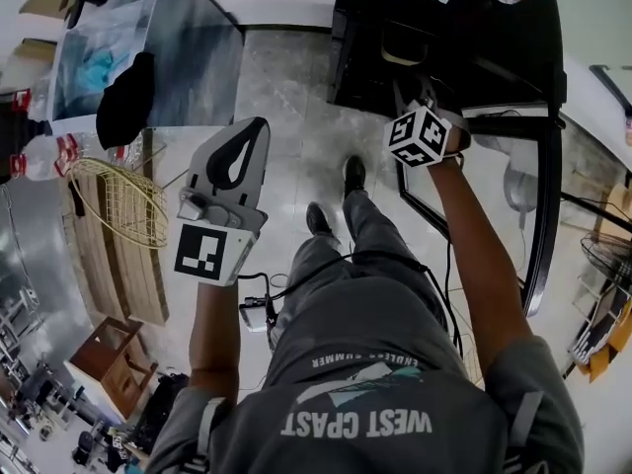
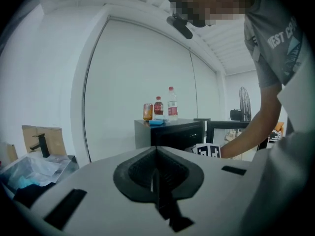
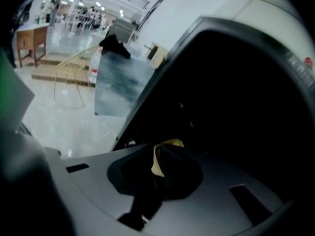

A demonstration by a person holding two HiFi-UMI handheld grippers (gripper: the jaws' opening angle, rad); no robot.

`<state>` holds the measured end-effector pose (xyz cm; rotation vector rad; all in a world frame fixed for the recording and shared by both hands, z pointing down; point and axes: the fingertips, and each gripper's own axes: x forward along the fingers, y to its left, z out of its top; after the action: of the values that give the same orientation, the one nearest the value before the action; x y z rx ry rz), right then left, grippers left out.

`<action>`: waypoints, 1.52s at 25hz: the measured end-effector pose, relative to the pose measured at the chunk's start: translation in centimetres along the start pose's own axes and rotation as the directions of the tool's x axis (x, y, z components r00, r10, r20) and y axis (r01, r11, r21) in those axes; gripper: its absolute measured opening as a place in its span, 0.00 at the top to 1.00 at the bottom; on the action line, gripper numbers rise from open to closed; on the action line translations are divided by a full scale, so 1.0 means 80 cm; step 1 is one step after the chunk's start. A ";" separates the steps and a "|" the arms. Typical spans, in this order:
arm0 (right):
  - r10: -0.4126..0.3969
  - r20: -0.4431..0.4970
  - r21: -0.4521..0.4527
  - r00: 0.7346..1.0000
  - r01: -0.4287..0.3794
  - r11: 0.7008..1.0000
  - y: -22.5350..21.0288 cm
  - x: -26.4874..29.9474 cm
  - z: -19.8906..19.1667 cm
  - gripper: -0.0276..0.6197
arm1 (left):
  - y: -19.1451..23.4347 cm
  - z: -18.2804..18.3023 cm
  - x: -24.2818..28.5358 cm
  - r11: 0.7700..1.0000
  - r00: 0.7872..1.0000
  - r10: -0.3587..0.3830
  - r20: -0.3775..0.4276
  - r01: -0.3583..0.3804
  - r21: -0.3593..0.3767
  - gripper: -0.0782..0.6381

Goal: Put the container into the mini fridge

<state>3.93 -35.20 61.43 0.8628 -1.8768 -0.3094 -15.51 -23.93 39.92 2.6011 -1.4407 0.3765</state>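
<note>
Left tongs (image 2: 156,173) pressed together on nothing, idle at 10 o'clock in the head view. Right tongs (image 3: 161,173) at 1 o'clock, clamped on a yellowish rim, which I read as the container (image 3: 157,160). It's past the open door (image 1: 541,225), inside the dark mini fridge (image 3: 236,92). Step: placing. Next: set it down level inside, spread the tongs, back straight out without snagging it.

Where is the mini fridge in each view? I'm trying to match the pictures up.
Head view: mini fridge at the top, right of centre, door open.
Left gripper view: mini fridge at centre, bottles standing on it.
Right gripper view: its dark inside fills the right.
Shared landmark: grey table, left of the fridge in head and right gripper views.
</note>
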 end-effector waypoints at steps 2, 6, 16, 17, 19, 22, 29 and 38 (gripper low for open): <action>0.003 0.065 0.064 0.998 -0.007 0.998 -0.003 -0.034 0.022 0.87 | -0.001 0.009 -0.011 1.000 1.000 0.004 0.008 -0.005 0.014 0.87; 0.002 0.216 0.207 0.976 -0.048 0.977 -0.019 -0.119 0.073 0.89 | -0.005 0.024 -0.035 0.999 1.000 0.010 0.003 -0.010 0.046 0.87; -0.002 0.577 0.405 0.817 -0.284 0.869 -0.051 -0.335 0.214 0.91 | 0.005 0.089 -0.116 0.994 0.992 0.048 0.115 -0.058 0.089 0.87; 0.002 0.600 0.401 0.800 -0.304 0.864 -0.050 -0.353 0.224 0.91 | 0.005 0.095 -0.125 0.993 0.991 0.051 0.125 -0.064 0.096 0.87; 0.006 0.635 0.382 0.773 -0.321 0.867 -0.051 -0.385 0.241 0.91 | 0.006 0.105 -0.139 0.991 0.988 0.059 0.144 -0.075 0.109 0.87; 0.021 0.683 0.366 0.730 -0.368 0.855 -0.053 -0.426 0.261 0.92 | 0.008 0.117 -0.158 0.989 0.983 0.069 0.169 -0.090 0.120 0.87; 0.120 0.739 0.284 0.662 -0.469 0.836 -0.032 -0.498 0.301 0.92 | 0.010 0.132 -0.207 0.988 0.972 0.072 0.222 -0.100 0.117 0.87; 0.047 0.750 0.312 0.659 -0.416 0.854 -0.044 -0.543 0.302 0.92 | -0.008 0.123 -0.233 0.992 0.974 0.052 0.220 -0.076 0.101 0.87</action>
<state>-5.24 -11.87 18.40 0.8435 -2.8787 -0.0087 -22.99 -10.86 25.15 2.7608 -1.6184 0.1875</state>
